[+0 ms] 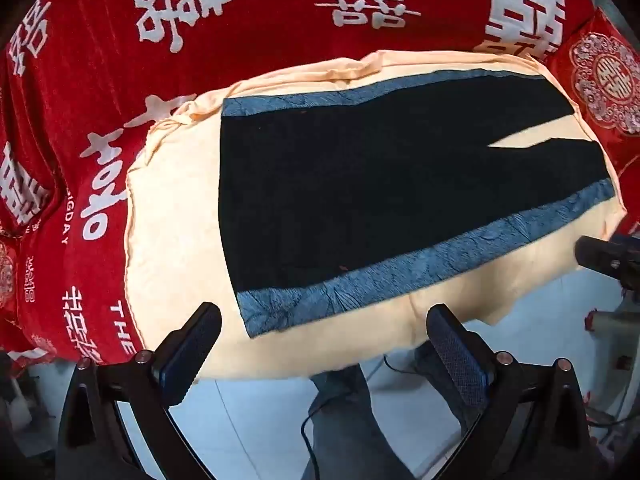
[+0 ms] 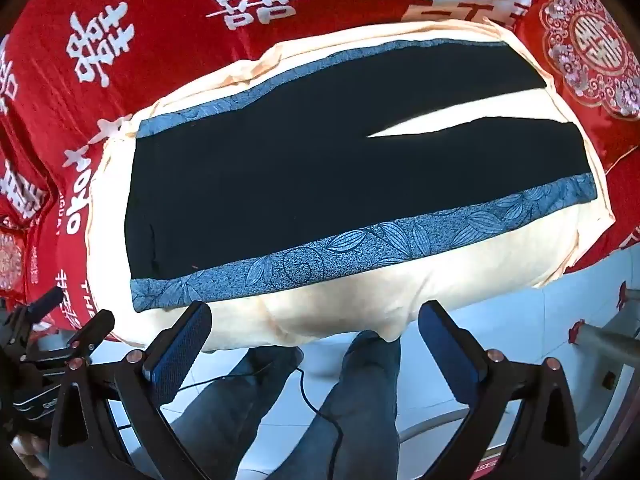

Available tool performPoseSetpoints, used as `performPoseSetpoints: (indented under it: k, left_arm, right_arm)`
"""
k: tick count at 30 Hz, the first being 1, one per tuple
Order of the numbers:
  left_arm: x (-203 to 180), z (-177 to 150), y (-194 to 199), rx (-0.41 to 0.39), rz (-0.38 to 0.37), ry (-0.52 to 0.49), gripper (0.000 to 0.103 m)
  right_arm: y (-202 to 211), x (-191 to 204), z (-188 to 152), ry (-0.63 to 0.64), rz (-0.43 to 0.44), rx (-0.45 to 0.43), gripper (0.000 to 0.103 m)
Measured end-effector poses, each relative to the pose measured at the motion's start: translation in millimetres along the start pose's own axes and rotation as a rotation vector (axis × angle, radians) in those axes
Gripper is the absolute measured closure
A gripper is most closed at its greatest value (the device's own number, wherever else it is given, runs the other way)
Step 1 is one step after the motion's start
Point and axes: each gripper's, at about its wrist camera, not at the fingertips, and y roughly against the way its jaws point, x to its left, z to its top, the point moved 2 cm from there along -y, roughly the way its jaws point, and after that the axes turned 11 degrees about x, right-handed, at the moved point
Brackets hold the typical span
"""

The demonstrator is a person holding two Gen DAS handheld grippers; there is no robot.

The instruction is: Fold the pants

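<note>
A: While both tools hang above the near edge, note jaw state first. Left gripper [image 1: 324, 334]: black two-finger claw with blue textured pads, jaws spread wide, nothing between them. Right gripper [image 2: 316, 330]: same build, jaws equally spread, nothing held.

B: Agreed. Position of the garment?

A: Black pants with a blue-grey leaf-patterned stripe down each outer side [image 1: 380, 184] lie flat and unfolded on a cream-coloured padded cloth [image 1: 176, 216]. Waist end sits to the left, both legs run to the right, and a narrow wedge of cream shows between the leg ends.

B: Right wrist view confirms: pants [image 2: 280, 176] spread out full length, near stripe just above both fingertips in the picture, no pad touching fabric. Cream cloth [image 2: 340, 300] overhangs the front edge.

A: Under the cream cloth: red velvet bedspread with white double-happiness characters [image 1: 120, 80]. A red embroidered cushion with a round medallion [image 2: 588, 48] lies past the leg ends at the right.

B: Below the claws: the person's legs in grey trousers [image 2: 360, 408], a thin black cable [image 2: 316, 404] across them, pale tiled floor [image 1: 248, 420]. Left gripper also appears at the left edge of the right view [image 2: 60, 320]; whether a hand shows there, cannot tell
</note>
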Motion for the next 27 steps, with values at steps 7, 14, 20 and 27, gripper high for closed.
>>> performPoseSetpoints:
  k: [7, 14, 20, 27]
  left_arm:
    - [-13.2, -5.4, 35.6, -0.082, 0.025, 0.001, 0.0]
    - [-3.5, 6.7, 36.2, -0.028, -0.045, 0.023, 0.0]
    - [1.8, 13.3, 43.6, -0.059, -0.035, 0.051, 0.0]
    - [4.1, 20.6, 48.2, -0.072, -0.029, 0.072, 0.0]
  right_arm:
    - [5.9, 10.6, -3.8, 0.043, -0.081, 0.012, 0.0]
    - [17.5, 14.7, -2.4, 0.074, -0.073, -0.014, 0.0]
    - [19.4, 13.3, 5.4, 0.08, -0.062, -0.009, 0.0]
    - [15.7, 9.8, 11.1, 0.08, -0.018, 0.03, 0.0]
